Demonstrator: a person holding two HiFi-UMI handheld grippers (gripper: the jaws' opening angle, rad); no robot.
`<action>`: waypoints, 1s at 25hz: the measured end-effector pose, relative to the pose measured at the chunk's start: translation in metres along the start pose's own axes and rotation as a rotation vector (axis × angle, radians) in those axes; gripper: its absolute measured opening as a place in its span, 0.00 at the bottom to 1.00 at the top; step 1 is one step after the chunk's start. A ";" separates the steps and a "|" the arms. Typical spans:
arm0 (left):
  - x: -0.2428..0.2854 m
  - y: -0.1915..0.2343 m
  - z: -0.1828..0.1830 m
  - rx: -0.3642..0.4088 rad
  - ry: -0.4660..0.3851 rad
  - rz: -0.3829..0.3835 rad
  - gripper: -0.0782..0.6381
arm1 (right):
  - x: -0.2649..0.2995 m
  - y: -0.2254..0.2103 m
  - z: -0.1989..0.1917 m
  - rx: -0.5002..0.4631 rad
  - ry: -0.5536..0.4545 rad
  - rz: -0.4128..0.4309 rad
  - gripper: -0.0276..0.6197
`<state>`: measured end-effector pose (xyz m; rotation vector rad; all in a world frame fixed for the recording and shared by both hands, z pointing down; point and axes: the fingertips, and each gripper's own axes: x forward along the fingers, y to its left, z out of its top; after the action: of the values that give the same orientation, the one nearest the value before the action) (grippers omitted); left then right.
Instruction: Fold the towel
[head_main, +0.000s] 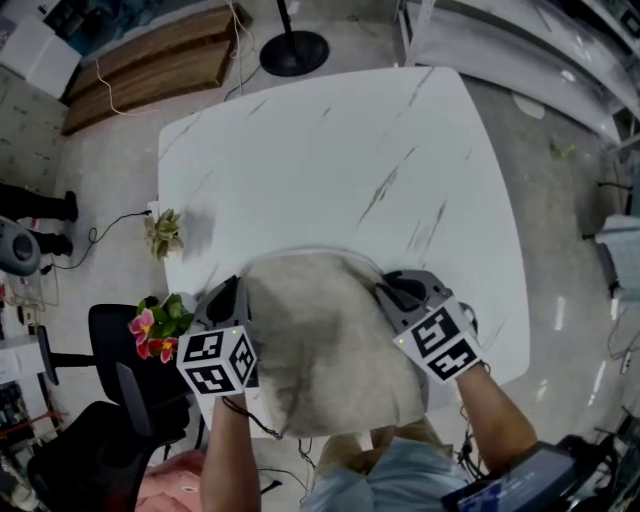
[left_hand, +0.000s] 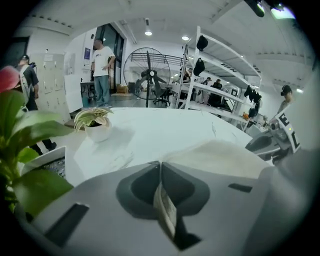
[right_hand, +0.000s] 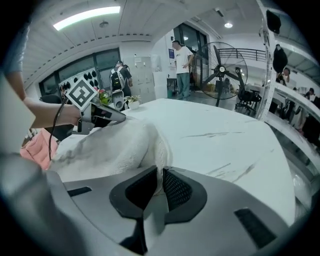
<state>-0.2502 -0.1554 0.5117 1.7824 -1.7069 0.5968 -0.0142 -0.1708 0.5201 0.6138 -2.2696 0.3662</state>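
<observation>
White, grey-veined surface (head_main: 330, 150) fills most of the head view, standing on a pale workshop floor with a black round stand base (head_main: 294, 52) beyond its far edge and wooden boards (head_main: 150, 65) off to the far left. At the near edge lies the towel (head_main: 320, 340), a pale beige, fluffy cloth bunched into a rounded hump, its near part hanging over the surface's rim. The left hand-held gripper (head_main: 236, 296) sits at the towel's left border, and its own view shows the jaws shut together with a thin fold of the cloth pinched between them. The right hand-held gripper (head_main: 392, 292) sits at the towel's right border; there too the jaws are closed on a pleat of the cloth (the ribbed pad presses right against it). Both marker cubes face up toward the head camera. A small potted plant (head_main: 163, 235) stands at the surface's left edge, well apart from the towel, and pink flowers (head_main: 150, 330) show near the left hand-held gripper, beside a black chair (head_main: 110, 350).
</observation>
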 end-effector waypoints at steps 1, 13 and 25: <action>0.000 0.001 0.001 -0.015 -0.006 -0.004 0.14 | -0.002 -0.007 0.000 -0.006 0.001 -0.031 0.12; -0.014 -0.003 0.045 0.004 -0.106 -0.006 0.13 | -0.041 -0.063 0.042 -0.075 -0.046 -0.266 0.13; 0.018 -0.007 0.087 -0.026 -0.118 0.045 0.13 | -0.032 -0.111 0.065 -0.059 -0.073 -0.293 0.12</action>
<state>-0.2486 -0.2286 0.4605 1.7967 -1.8295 0.4940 0.0263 -0.2823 0.4610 0.9270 -2.2076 0.1341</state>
